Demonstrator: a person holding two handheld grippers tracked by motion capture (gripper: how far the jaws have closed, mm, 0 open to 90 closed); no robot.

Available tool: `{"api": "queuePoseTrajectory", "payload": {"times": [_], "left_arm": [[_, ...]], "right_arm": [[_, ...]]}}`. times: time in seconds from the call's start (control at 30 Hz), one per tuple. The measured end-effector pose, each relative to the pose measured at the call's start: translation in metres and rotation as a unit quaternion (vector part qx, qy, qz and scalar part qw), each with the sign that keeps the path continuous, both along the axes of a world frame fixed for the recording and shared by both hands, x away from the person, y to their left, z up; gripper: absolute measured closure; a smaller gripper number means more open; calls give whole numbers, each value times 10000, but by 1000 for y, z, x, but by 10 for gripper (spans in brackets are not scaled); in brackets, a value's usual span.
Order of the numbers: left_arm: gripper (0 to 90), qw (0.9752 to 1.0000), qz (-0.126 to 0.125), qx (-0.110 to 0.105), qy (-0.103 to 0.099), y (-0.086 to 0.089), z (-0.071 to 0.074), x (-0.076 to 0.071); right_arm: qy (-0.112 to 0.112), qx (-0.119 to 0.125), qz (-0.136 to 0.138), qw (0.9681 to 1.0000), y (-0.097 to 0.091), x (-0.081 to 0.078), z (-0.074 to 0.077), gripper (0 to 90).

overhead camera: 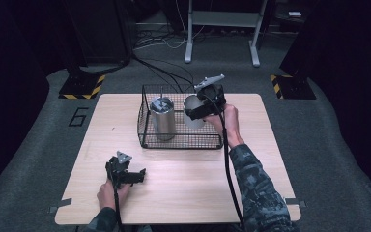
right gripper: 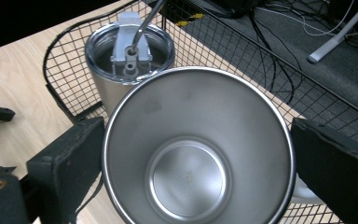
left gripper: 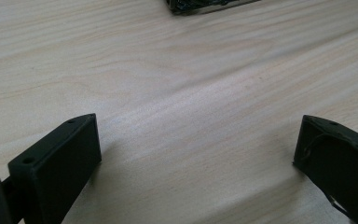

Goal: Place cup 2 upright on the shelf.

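Both grippers are on view from the high camera. The right gripper point(overhead camera: 199, 109) is over the right part of the wire basket point(overhead camera: 147, 137), which stands at the far middle of the wooden table point(overhead camera: 183, 183). Its two black jaws are closed on a steel cup point(right gripper: 198, 149), one jaw on each side of the rim. In the right gripper view the cup is upright and open at the top, so its bare inside and round bottom are visible; it looks empty. The cup sits at the height of the basket rim, but I cannot tell if its bottom touches the basket floor.

Next to the cup, in the left part of the same basket, stands a steel tumbler point(right gripper: 129, 58) with a clear lid and a metal straw point(right gripper: 147, 21) that leans out from the lid. The tumbler is upright, and is near the cup, but I cannot tell if they touch.

The left gripper point(overhead camera: 134, 177) rests low at the near left part of the table, well apart from the basket, with the person's left hand point(overhead camera: 110, 192) behind it. Its jaws are wide open with nothing between them; in the left gripper view there is just bare wood grain between the two black pads.
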State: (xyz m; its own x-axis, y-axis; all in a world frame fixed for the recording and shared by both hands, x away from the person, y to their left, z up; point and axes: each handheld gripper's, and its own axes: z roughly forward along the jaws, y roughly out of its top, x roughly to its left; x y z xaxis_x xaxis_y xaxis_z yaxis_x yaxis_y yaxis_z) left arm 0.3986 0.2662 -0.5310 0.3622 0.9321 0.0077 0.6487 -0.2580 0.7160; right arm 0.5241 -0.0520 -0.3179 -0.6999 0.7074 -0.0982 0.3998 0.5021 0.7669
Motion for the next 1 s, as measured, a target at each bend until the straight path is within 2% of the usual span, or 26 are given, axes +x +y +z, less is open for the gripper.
{"api": "queuePoseTrajectory", "payload": {"times": [0.63,1.0], "left_arm": [[3,10000,-26,5,52,0,1,0],[3,10000,-24,4,50,0,1,0]], "right_arm": [[188,-49,-200,9996,2,22,-18,53],[306,-226,-226,9990,9,35,-32,53]]}}
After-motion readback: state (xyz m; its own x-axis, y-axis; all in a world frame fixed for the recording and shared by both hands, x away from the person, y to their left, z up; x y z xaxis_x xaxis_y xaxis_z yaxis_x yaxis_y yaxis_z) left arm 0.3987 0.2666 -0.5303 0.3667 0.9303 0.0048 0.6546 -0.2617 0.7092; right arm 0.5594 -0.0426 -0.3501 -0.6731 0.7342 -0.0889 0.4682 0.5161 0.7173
